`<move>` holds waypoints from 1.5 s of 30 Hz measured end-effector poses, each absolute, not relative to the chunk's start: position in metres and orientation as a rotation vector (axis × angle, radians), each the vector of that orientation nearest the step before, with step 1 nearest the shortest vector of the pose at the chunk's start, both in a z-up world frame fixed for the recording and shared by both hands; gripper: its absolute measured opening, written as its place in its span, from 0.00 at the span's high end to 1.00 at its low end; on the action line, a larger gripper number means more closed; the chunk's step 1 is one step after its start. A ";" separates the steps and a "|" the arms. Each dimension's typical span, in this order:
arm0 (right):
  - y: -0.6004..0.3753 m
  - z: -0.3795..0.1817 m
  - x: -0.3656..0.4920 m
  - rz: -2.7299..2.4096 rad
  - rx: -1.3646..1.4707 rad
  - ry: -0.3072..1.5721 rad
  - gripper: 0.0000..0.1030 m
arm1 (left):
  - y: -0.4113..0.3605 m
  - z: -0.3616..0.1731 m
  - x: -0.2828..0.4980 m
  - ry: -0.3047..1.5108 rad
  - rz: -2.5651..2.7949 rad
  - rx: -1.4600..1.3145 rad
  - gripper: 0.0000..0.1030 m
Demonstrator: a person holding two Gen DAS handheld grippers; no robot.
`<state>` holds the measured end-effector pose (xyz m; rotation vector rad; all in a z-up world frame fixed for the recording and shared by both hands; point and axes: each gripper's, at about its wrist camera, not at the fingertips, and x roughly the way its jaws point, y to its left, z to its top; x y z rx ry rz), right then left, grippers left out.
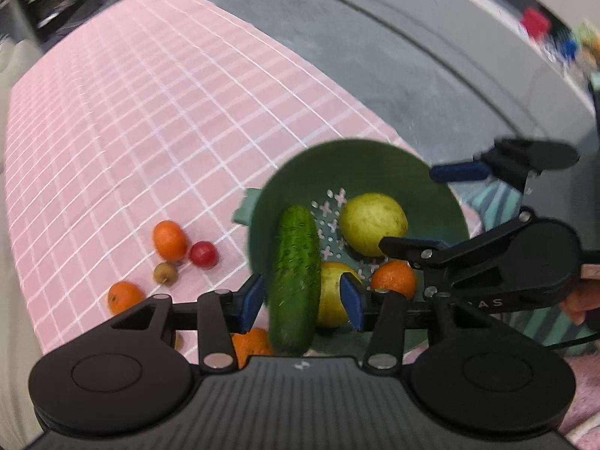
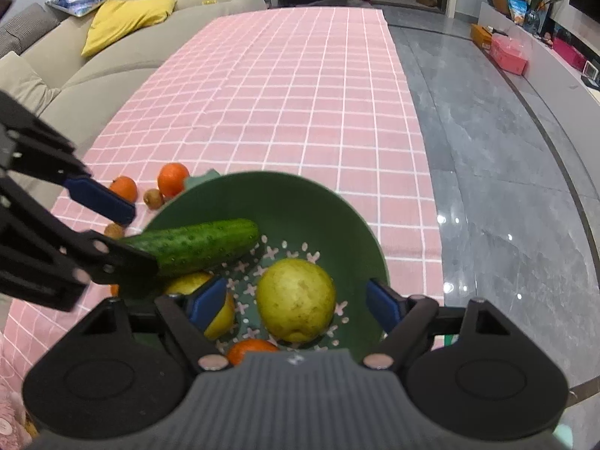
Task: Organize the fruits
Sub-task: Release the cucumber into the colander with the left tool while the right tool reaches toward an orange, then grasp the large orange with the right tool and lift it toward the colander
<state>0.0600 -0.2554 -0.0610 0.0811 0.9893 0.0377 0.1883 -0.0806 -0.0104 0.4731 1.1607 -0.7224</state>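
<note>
- Green colander bowl (image 2: 348, 221) sits on the pink checked cloth (image 2: 285, 86) near its front edge, grey floor (image 2: 498, 187) to the right.
- Cucumber (image 1: 296, 277) lies in the bowl, leaning on the left wall, one end up over the rim.
- Left gripper (image 1: 302, 302) hangs over the bowl, fingers (image 1: 250, 300) about half open, one either side of the cucumber. Pads look clear of it, so nothing held. Left wrist view is blurred, so contact is hard to call.
- Right gripper (image 2: 298, 302) over the near side of the bowl, fingers (image 2: 382, 305) spread wide, empty. The pear sits below, between them, untouched.
- Also in the bowl: pear (image 2: 296, 298) in the middle, lemon (image 2: 221, 313) under the cucumber, orange (image 2: 251, 348) at the near wall.
- Still out on the cloth, left of the bowl: two oranges (image 1: 169, 240) (image 1: 124, 296), a red fruit (image 1: 203, 254), a small brown fruit (image 1: 165, 272); another orange (image 1: 249, 343) just beside the bowl, partly hidden by the left gripper.
- Beige sofa (image 2: 123, 48) with yellow cushion (image 2: 123, 22) beyond the cloth on the left.
</note>
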 end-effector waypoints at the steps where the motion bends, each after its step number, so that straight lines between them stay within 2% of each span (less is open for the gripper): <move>1: -0.254 -0.060 0.059 0.039 0.081 0.987 0.24 | -0.073 -0.006 0.187 1.149 -0.706 0.435 0.46; 11: -0.219 -0.043 0.040 0.053 0.087 0.938 0.24 | 0.002 0.010 0.163 1.043 -0.587 0.206 0.46; 14: -0.202 -0.038 0.033 0.073 0.060 0.915 0.30 | 0.022 0.001 0.160 1.047 -0.574 0.183 0.46; 19: -0.169 -0.032 0.021 0.137 -0.011 0.869 0.39 | 0.052 -0.013 0.151 1.039 -0.522 0.149 0.57; 23: -0.141 -0.032 0.010 0.229 -0.070 0.849 0.50 | 0.060 -0.028 0.147 1.074 -0.495 0.157 0.63; 30: -0.090 -0.050 0.011 0.317 -0.220 0.863 0.56 | 0.075 -0.042 0.142 1.075 -0.459 0.149 0.64; 43: -0.032 -0.112 0.033 0.290 -0.622 0.846 0.58 | 0.101 -0.078 0.153 1.158 -0.362 0.104 0.64; 45: -0.028 -0.117 0.035 0.282 -0.664 0.832 0.55 | 0.100 -0.077 0.153 1.152 -0.370 0.107 0.64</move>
